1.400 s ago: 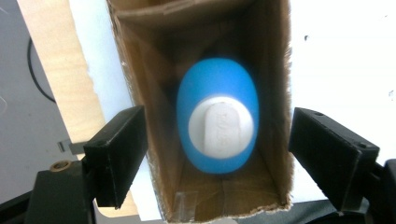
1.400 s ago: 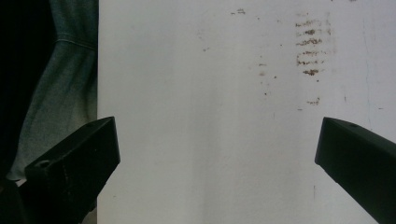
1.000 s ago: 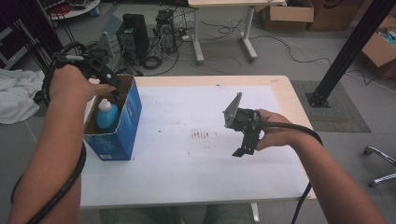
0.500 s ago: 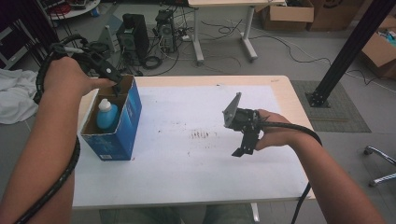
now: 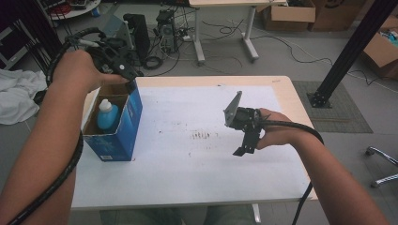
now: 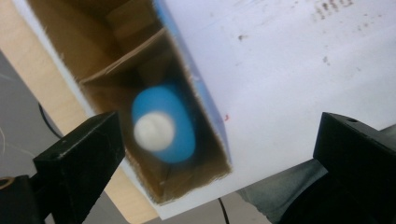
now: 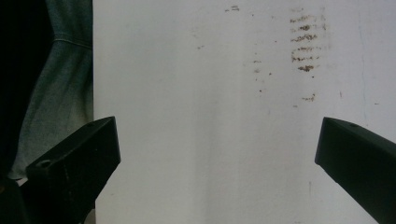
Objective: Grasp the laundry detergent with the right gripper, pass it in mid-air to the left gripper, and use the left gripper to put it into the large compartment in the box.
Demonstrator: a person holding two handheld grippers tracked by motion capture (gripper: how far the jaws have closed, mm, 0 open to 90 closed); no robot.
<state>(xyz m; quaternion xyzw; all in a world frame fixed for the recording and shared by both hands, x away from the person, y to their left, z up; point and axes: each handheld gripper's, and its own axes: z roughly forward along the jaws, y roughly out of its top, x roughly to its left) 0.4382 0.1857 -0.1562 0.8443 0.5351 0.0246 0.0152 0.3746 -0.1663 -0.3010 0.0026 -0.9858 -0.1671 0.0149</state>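
The white surface (image 5: pixel 197 173) carries a blue box (image 5: pixel 123 126) at its left edge, open at the top. Inside the box, in its near compartment, a blue bottle (image 6: pixel 163 126) with a white cap stands upright, its long axis vertical. The left gripper (image 5: pixel 123 71) hangs over the box's far end, jaws spread and empty, the bottle directly below its line of sight. The right gripper (image 5: pixel 245 143), also spread and empty, sits well right of the box; the left is clearly nearer.
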